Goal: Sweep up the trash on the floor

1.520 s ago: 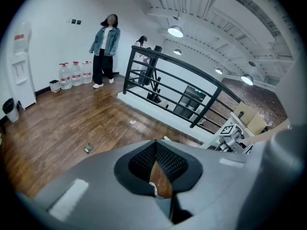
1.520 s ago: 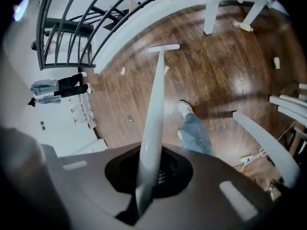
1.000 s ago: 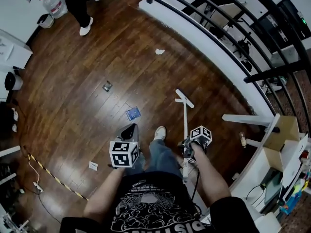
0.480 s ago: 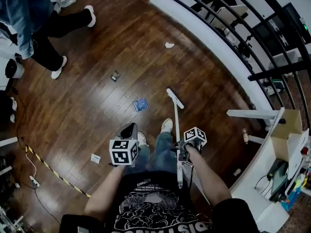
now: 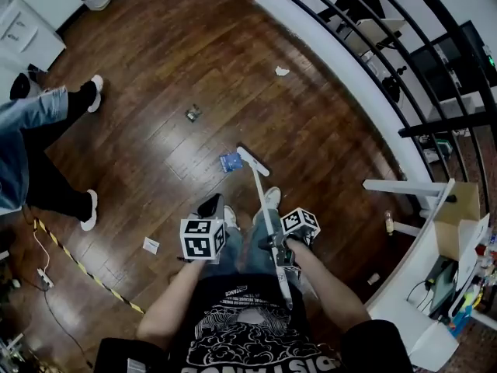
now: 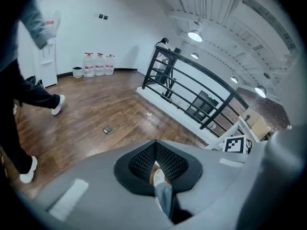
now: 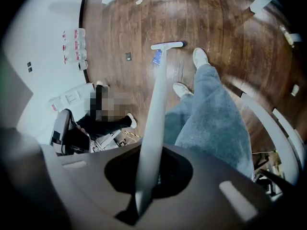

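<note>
Just beside the blue scrap [image 5: 231,162] sits the broom head [image 5: 253,161]; my right gripper [image 5: 274,244] clamps its handle [image 5: 263,199], left gripper [image 5: 209,206] closed, empty, so I'd drag low, bristles flat, in 1 stroke.

Right gripper [image 7: 144,176]: fingers clamped on broom handle [image 7: 154,119]. Broom head [image 7: 167,45] at 12 o'clock on the floor [image 7: 225,28]. Blue scrap [image 7: 157,57] just beside it.
</note>
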### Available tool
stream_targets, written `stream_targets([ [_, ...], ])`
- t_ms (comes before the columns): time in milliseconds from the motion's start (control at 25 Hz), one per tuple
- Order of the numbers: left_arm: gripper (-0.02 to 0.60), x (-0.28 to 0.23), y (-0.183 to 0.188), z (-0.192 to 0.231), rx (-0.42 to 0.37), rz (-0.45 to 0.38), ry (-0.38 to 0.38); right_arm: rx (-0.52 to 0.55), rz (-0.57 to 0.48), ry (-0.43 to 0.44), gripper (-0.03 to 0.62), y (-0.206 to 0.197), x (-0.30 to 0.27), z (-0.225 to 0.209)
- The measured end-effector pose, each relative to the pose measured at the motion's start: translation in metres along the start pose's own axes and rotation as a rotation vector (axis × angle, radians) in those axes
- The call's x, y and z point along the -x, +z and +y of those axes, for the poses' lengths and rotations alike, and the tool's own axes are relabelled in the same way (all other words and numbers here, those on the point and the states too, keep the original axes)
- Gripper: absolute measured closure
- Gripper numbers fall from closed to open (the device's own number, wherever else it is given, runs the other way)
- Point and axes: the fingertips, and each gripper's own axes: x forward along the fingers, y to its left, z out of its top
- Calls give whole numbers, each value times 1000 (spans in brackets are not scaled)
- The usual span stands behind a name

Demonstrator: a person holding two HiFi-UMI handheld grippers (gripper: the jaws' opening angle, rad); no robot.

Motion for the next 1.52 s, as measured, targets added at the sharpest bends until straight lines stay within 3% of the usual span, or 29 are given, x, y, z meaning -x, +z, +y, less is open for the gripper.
stream_targets([
  [440, 577, 2, 16, 14, 27, -29, -10, 40, -38, -82, 594, -4, 17, 29],
  [720, 577, -10, 48, 4, 12, -58, -46, 145, -116, -133, 594, 26, 58, 51],
  [1160, 577, -66, 124, -26, -68, -58, -52, 202, -226, -179, 594, 151, 147, 91],
  [1520, 577, -144, 199, -46, -24, -21, 26, 219, -259, -291, 594, 301, 248, 114],
])
